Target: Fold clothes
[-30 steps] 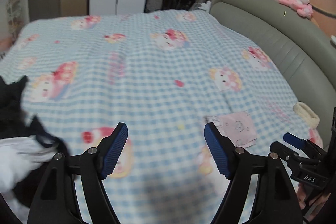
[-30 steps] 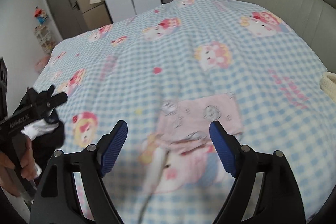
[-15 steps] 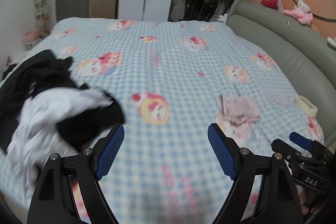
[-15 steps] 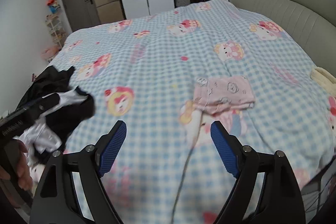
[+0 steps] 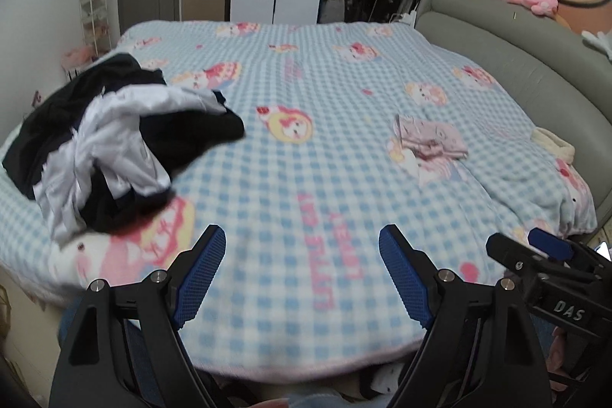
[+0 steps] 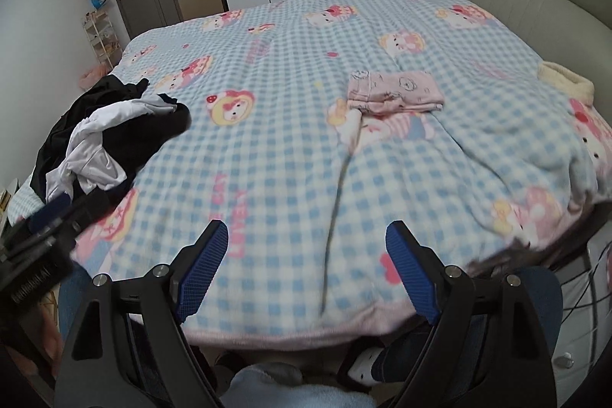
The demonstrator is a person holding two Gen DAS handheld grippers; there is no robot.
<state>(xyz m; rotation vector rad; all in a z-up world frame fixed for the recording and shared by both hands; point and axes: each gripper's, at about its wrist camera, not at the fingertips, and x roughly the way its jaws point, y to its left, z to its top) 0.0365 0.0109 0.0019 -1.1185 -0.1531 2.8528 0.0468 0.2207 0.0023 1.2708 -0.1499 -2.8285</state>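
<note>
Left wrist view shows the left gripper [image 5: 302,268] spread wide with nothing between its jaws, over the bed's [image 5: 306,350] near edge; the right gripper [image 6: 306,264] likewise gapes empty; black-and-white clothes [image 5: 114,136] lie heaped by the left edge; a folded pink garment [image 6: 396,91] rests toward the right edge.

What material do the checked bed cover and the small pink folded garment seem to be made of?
Checked bed cover: probably fleece or plush; matte, fuzzy surface and soft thick edge. Pink folded garment: likely thin cotton knit; matte, printed, lies flat with soft creases.
</note>
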